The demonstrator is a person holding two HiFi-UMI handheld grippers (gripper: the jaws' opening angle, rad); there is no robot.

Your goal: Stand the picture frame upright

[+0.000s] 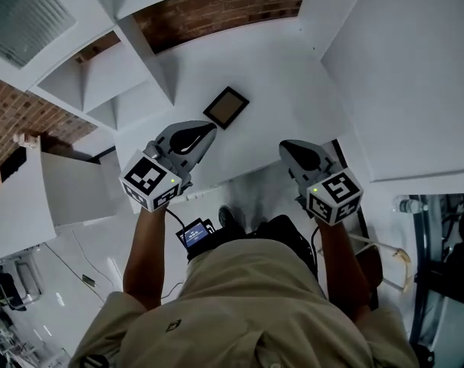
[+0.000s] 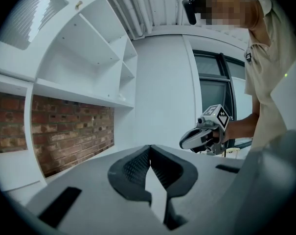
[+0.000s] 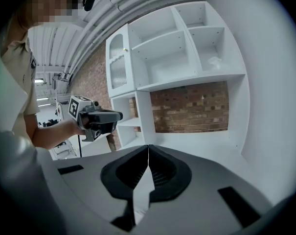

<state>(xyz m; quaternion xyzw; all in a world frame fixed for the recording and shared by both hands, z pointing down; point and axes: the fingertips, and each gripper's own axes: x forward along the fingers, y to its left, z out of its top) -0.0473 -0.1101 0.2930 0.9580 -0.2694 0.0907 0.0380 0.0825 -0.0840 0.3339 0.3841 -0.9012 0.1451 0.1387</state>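
White counter [image 1: 278, 75] is filling the middle of the head view, running under white shelving [image 1: 101, 75] of open wooden compartments, with a red-brown brick wall [image 1: 224, 6] showing behind it and a plain white wall panel closing in the right side. A small rectangular picture frame [image 1: 226, 107] with a dark border and a dull brown-grey centre is lying flat on this counter, face up, not standing. It is sitting turned on the diagonal, one corner pointing toward the person [image 1: 247, 313]; its long axis is running from the near left to the far right, roughly in line with the grey plastic left gripper [image 1: 201, 133]. That gripper is hovering just short of the frame's near corner, apart from it. Its own view is showing its dark ribbed jaws [image 2: 150, 153] meeting at the tips with nothing between them. The grey plastic right gripper [image 1: 291, 150] is hanging over the counter's front edge, well to the right of the frame, and its jaws [image 3: 148, 155] are likewise pressing together, empty. Each gripper is looking across at the other, both tilted up toward the shelves and brick.
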